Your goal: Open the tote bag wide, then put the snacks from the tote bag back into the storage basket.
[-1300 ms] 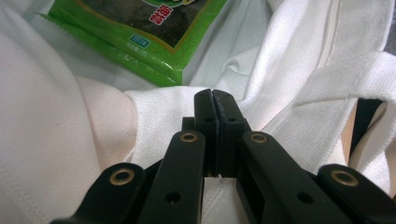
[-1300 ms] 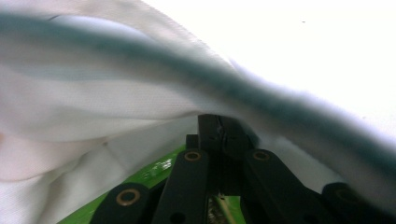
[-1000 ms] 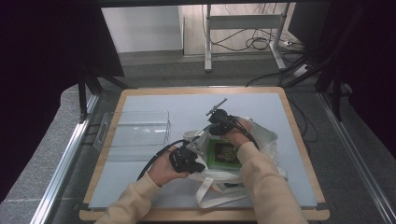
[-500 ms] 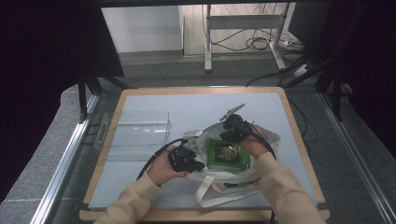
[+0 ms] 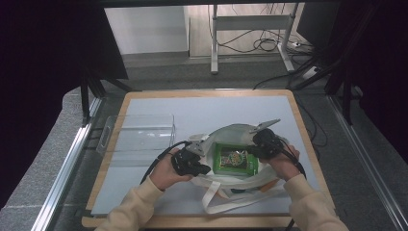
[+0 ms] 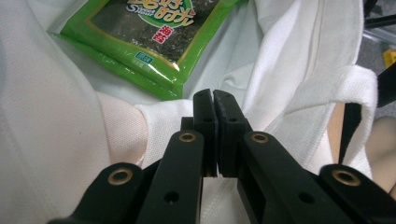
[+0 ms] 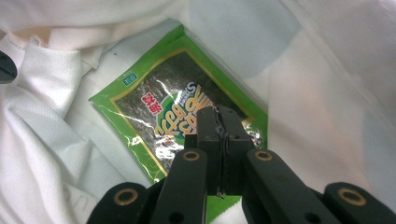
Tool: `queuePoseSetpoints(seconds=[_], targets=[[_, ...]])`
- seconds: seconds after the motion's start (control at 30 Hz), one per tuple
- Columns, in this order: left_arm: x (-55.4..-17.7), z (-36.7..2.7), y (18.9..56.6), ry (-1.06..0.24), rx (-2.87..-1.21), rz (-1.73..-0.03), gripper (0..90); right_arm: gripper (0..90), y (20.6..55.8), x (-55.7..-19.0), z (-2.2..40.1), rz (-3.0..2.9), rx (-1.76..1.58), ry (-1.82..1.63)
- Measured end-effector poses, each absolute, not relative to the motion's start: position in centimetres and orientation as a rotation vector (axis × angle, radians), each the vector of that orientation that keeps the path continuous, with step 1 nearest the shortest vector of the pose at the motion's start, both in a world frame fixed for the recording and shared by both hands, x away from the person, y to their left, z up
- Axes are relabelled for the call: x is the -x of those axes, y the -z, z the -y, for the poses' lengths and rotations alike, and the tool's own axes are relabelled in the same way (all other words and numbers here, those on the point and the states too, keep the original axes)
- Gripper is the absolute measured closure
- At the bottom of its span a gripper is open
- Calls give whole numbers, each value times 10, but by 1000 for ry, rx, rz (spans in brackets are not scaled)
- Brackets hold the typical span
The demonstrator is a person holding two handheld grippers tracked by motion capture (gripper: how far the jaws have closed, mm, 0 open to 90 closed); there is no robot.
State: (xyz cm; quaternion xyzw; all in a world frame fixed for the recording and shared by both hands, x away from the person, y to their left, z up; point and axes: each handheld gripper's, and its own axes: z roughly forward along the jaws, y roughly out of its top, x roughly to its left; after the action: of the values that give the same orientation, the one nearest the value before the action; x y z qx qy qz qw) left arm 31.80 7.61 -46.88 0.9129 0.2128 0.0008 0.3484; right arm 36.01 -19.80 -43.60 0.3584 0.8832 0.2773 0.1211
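White tote bag (image 5: 226,159) lies open near the front edge of the tabletop (image 5: 231,106), right of centre, its straps trailing toward the front edge. Green seaweed snack pack (image 5: 235,160) lies flat inside the bag's mouth.

Your left gripper (image 5: 199,166) sits at the bag's left rim. In the left gripper view its jaws are pressed together, and white cloth of the bag (image 6: 163,116) bunches right at them; looks pinched, but the fabric between the pads isn't clearly visible. The snack pack (image 6: 154,32) lies beyond the tips, apart from them.

Your right gripper (image 5: 252,151) is at the bag's right rim, pointing in over the pack. In the right gripper view the jaws are closed tight with a thin edge caught in the seam; green film (image 7: 215,205) shows under them, so it reads as pinching the snack pack (image 7: 154,112), bag cloth (image 7: 51,140) around it.

Clear plastic bin (image 5: 139,132) stands by the left edge of the tabletop, well apart from the bag.
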Motion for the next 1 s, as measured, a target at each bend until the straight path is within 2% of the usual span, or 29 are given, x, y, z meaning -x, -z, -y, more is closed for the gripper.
queuePoseSetpoints(seconds=[0.2, 0.3, 0.37, 0.47, 0.5, 0.6, 0.77, 1.0], targets=[[-317, -86, 460, 6, -2295, -563, 899, 861, 436, -354, 206, -2559, -1067, -839], [-314, -94, 452, -5, -2250, -576, 900, 822, 435, -351, 209, -2555, -1083, -850], [-314, -101, 445, -12, -2242, -571, 900, 741, 435, -350, 210, -2555, -1095, -855], [-313, -111, 439, -7, -2198, -608, 882, 570, 435, -348, 212, -2548, -1124, -868], [-312, -114, 437, -13, -2192, -616, 852, 532, 435, -347, 212, -2541, -1145, -876], [-308, -121, 430, -62, -2151, -628, 680, 442, 436, -347, 214, -2522, -1191, -891], [-306, -131, 424, -81, -2111, -644, 586, 374, 434, -347, 217, -2468, -1251, -914], [-309, -137, 425, -137, -2087, -705, 373, 318, 435, -348, 216, -2420, -1324, -915]])
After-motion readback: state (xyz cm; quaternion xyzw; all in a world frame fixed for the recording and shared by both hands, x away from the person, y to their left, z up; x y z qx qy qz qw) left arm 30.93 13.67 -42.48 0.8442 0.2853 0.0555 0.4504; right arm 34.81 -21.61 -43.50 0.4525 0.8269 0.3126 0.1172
